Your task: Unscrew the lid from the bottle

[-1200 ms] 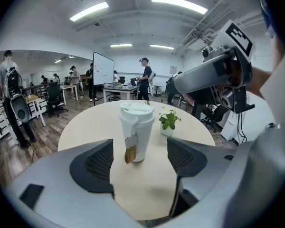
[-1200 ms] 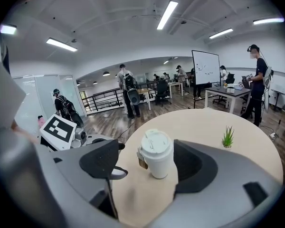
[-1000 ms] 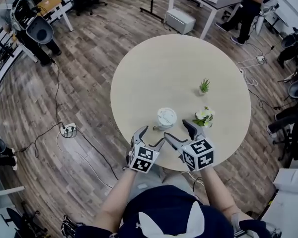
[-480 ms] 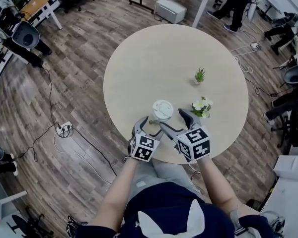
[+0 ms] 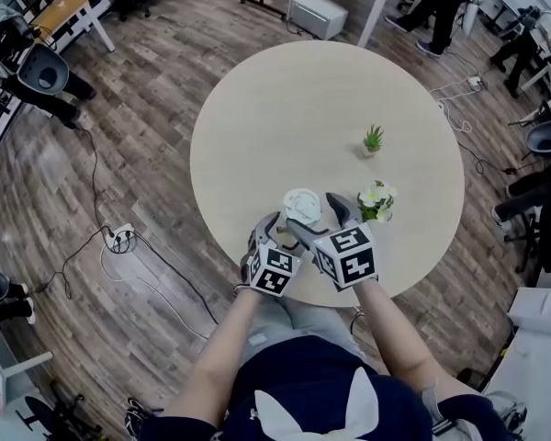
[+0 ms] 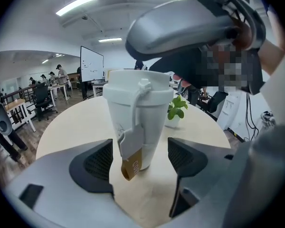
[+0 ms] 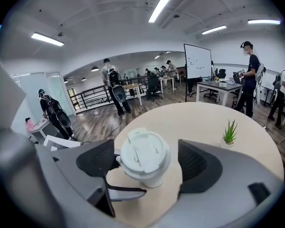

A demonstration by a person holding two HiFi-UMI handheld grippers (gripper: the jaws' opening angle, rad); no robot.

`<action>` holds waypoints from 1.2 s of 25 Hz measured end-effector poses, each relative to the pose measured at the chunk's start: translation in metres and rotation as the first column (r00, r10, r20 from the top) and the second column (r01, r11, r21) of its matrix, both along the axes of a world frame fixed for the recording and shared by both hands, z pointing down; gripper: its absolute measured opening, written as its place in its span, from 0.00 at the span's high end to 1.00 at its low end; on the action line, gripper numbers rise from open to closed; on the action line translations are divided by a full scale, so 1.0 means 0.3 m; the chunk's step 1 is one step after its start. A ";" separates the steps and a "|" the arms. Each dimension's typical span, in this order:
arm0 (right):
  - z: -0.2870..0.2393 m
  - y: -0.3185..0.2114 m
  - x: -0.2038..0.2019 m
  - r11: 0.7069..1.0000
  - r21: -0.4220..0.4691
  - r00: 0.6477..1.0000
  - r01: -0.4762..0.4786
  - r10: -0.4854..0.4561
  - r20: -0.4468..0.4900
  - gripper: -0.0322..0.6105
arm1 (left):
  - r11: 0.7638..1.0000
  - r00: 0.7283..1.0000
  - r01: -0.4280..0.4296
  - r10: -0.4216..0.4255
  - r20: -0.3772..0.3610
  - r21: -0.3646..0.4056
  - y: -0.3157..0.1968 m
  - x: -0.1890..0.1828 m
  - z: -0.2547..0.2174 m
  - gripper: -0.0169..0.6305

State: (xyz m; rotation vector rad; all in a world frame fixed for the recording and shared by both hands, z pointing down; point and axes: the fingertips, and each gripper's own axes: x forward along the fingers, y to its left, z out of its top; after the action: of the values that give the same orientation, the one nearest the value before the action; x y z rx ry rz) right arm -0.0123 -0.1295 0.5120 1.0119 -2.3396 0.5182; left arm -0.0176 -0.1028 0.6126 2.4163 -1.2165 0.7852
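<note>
Left tongs point(image 6: 141, 158) spread round bottle point(image 6: 147, 115), not gripping; right tongs point(image 7: 147, 163) opening round lid point(image 7: 145, 151), clear of it. Twisting w/o left clamp could spin/tip bottle.

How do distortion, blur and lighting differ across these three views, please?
Head view: fisheye curves the plank floor around the table, left edge blurred. Left gripper view: dark vignette corners, white bottle sharp, mosaic patch upper right. Right gripper view: ceiling strip lights blown out, lid crisp.

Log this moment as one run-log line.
left hand-held gripper: open, bottle between jaws | right hand-held gripper: jaws opening, lid between them | lid: on bottle | bottle: upright on table
</note>
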 end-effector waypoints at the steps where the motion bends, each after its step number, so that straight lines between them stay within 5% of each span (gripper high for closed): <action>1: 0.008 -0.009 -0.010 1.000 0.000 1.000 0.000 0.000 -0.008 0.31 | 1.000 1.000 -0.004 0.004 0.002 -0.006 -0.007 -0.001 0.006 0.44; 18: 0.072 -0.013 -0.028 0.994 -0.064 0.995 0.092 -0.094 -0.033 0.32 | 1.000 1.000 0.001 -0.001 -0.006 -0.031 -0.053 0.025 0.040 0.45; 30: 0.078 0.002 -0.035 0.953 -0.124 0.954 0.277 -0.288 -0.082 0.34 | 0.999 1.000 -0.022 0.022 -0.004 -0.040 -0.046 0.020 0.047 0.45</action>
State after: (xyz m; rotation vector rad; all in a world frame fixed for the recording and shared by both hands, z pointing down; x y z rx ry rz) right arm -0.0226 -0.1289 0.5354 0.6220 -2.2876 0.4676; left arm -0.0116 -0.1166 0.6268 2.4022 -1.1634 0.8036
